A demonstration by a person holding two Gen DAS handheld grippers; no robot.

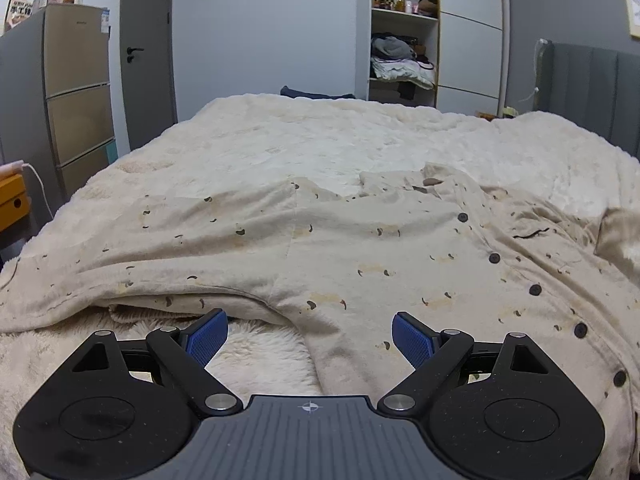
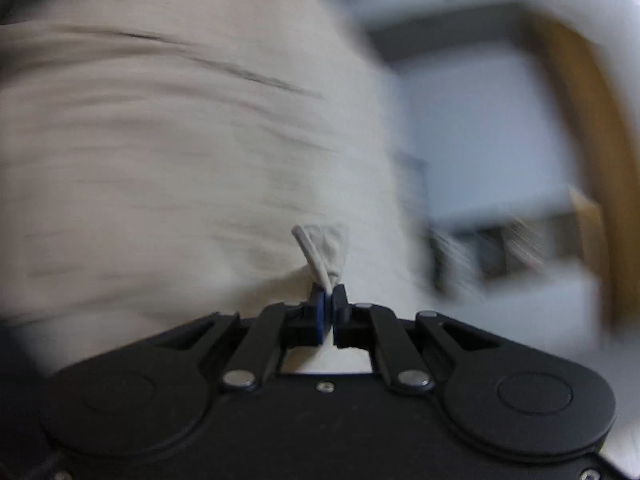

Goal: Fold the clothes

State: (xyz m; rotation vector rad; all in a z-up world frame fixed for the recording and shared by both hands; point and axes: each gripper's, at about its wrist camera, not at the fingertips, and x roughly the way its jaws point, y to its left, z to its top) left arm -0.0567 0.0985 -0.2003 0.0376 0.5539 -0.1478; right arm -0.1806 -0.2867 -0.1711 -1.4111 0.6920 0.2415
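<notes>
**Shirt spread on a bed, one corner pinched by the right gripper**

A cream button-up shirt [image 1: 360, 248] with small dark printed marks is being shown lying spread across a fluffy cream blanket [image 1: 280, 140] that covers a bed. A row of dark buttons [image 1: 495, 258] is seen running down the shirt's front, toward the right of the left wrist view, and the collar [image 1: 404, 180] is lying at the far edge. The near hem is rumpled and lifted slightly off the blanket.

The left gripper [image 1: 310, 338] is being held low over the near hem with its blue-padded fingers [image 1: 208, 338] spread wide apart; nothing is being gripped between them.

In the right wrist view, heavily blurred by motion, the right gripper [image 2: 329, 300] is being shown with its jaws pressed together on a small bunched fold of pale cloth [image 2: 326, 248], which is sticking up between the fingertips. Blurred cream fabric is filling the left of that view.

Behind the bed, a grey door [image 1: 146, 52], a tall beige drawer cabinet [image 1: 76, 92] and open wardrobe shelves [image 1: 404, 40] holding piled clothing are being seen
</notes>
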